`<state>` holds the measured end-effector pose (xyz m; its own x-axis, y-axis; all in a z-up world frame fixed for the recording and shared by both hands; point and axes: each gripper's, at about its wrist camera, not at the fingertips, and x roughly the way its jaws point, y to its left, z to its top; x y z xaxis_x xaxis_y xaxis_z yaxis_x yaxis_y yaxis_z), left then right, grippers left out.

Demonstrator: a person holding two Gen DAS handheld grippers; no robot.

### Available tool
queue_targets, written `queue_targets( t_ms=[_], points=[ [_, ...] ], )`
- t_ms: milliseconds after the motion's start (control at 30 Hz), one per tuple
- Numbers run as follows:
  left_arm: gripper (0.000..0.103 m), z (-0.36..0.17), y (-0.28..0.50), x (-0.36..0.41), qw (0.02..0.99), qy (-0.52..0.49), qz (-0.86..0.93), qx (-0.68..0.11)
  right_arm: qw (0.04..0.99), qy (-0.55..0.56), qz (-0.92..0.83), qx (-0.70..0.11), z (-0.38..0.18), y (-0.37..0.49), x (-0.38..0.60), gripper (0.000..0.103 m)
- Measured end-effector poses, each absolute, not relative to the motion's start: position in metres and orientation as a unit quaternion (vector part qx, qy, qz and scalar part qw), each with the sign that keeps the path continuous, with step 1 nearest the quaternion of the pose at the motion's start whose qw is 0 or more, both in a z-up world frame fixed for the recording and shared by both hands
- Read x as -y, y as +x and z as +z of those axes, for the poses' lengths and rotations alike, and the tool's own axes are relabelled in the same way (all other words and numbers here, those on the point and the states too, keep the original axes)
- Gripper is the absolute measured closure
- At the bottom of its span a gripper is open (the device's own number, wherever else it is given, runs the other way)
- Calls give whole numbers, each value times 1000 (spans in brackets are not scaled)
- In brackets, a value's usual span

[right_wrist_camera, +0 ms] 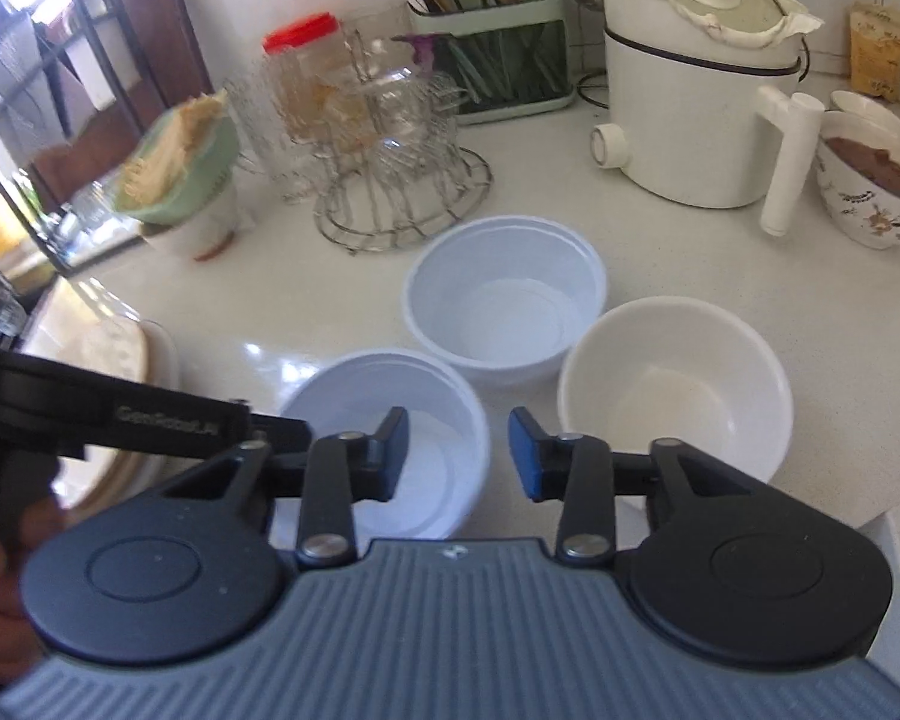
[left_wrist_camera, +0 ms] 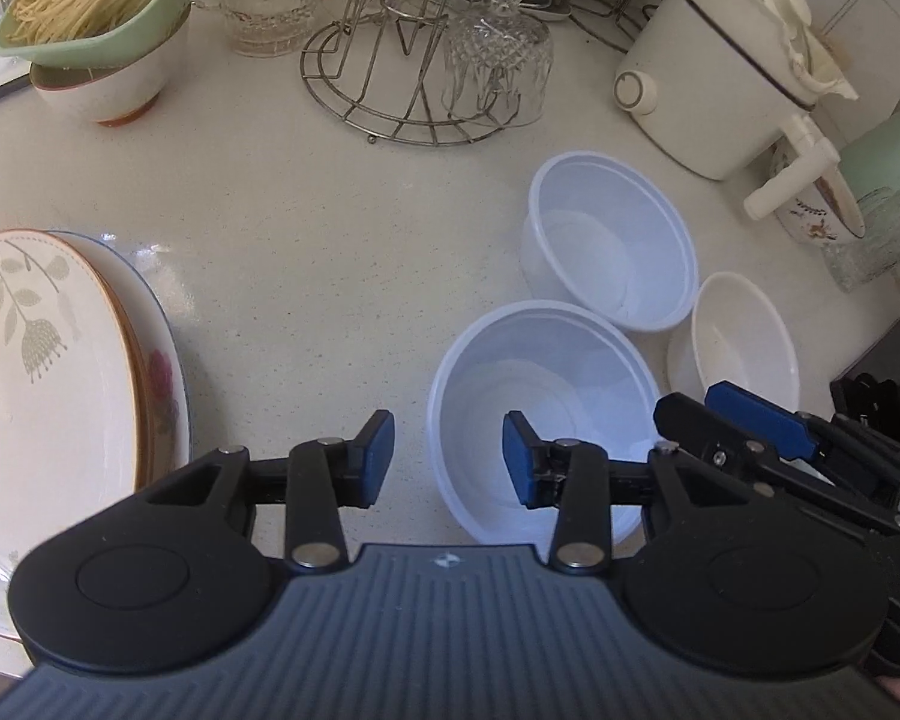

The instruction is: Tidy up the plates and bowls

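Item: near plastic bowl (left_wrist_camera: 540,414), on worktop (left_wrist_camera: 306,252) beside 2nd plastic bowl (left_wrist_camera: 612,240) & cream bowl (right_wrist_camera: 675,384); plate stack (left_wrist_camera: 60,372) well to left. Left tongs (left_wrist_camera: 448,459) narrow, empty, straddling near rim. Right tongs (right_wrist_camera: 457,453) narrow, empty. Advice: pinch rim lightly, as thin wall prob. flexes; lift straight, nest into 2nd bowl.

I see bare worktop (left_wrist_camera: 306,252) at twelve o'clock; plates (left_wrist_camera: 60,372) block nine, bowls (left_wrist_camera: 612,252) two, the wire rack (left_wrist_camera: 402,84) beyond.
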<state>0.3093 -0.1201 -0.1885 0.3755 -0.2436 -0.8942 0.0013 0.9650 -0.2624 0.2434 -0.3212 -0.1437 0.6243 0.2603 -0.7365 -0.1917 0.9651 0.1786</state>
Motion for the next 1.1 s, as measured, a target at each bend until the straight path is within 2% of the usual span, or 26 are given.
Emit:
queue_targets(
  t_ms=[100, 233, 300, 333, 1100],
  points=[
    [61, -191, 310, 121, 821, -105, -72, -557, 897, 42, 125, -422, -149, 247, 322, 67],
    [78, -195, 311, 122, 817, -112, -66, -562, 889, 38, 130, -437, -157, 251, 320, 75],
    [82, -194, 311, 123, 820, -109, -62, -558, 887, 35, 131, -442, -160, 253, 318, 82],
    [84, -194, 311, 123, 821, -109, -59, -558, 887, 32, 131, -442, -160, 254, 316, 83],
    [85, -185, 310, 59, 820, -147, -39, -551, 881, 31, 165, -442, -158, 266, 265, 83]
  ],
)
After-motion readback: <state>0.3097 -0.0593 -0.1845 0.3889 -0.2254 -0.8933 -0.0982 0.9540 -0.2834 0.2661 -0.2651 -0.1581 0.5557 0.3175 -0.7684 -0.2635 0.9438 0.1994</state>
